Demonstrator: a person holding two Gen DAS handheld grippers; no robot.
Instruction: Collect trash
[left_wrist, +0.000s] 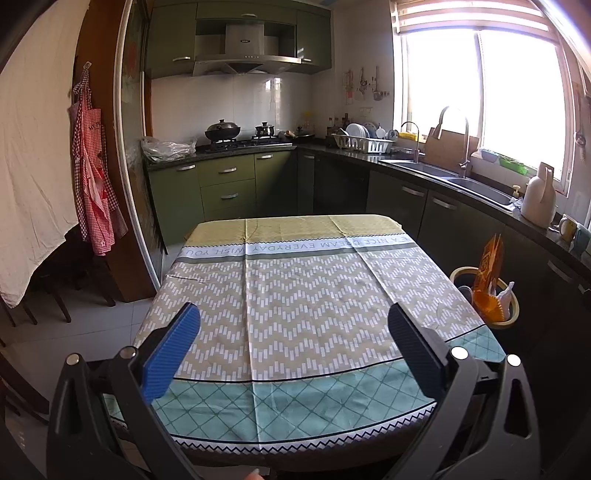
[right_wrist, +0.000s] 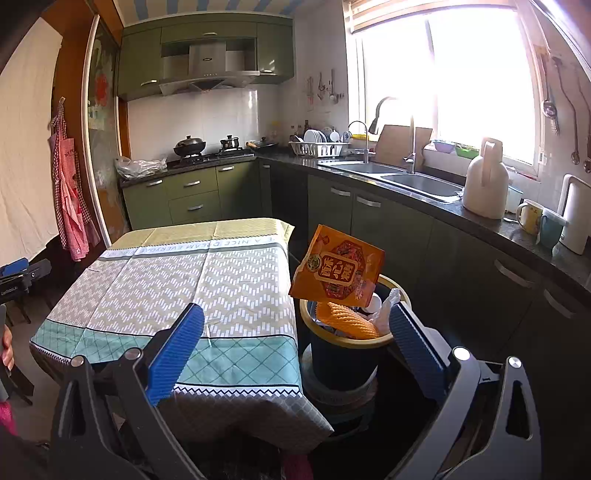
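A green-cabinet kitchen holds a table under a chevron-patterned cloth (right_wrist: 207, 280), bare of litter. Just beside it, the yellow-rimmed dark bin (right_wrist: 343, 354) brims; the orange printed snack wrapper (right_wrist: 338, 271) stands proud. Both the left gripper (left_wrist: 295, 332) and right gripper (right_wrist: 295, 332) gape, holding nothing. Best press that wrapper down gently.

Sunlit kitchen, green cabinets (left_wrist: 227, 184)

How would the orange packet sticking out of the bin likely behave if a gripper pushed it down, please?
The orange packet looks like thin, flat film, so it would probably crumple rather than resist. It stands tilted above the bin rim, so a nudge might tip it out. Its glossy face may be slippery.
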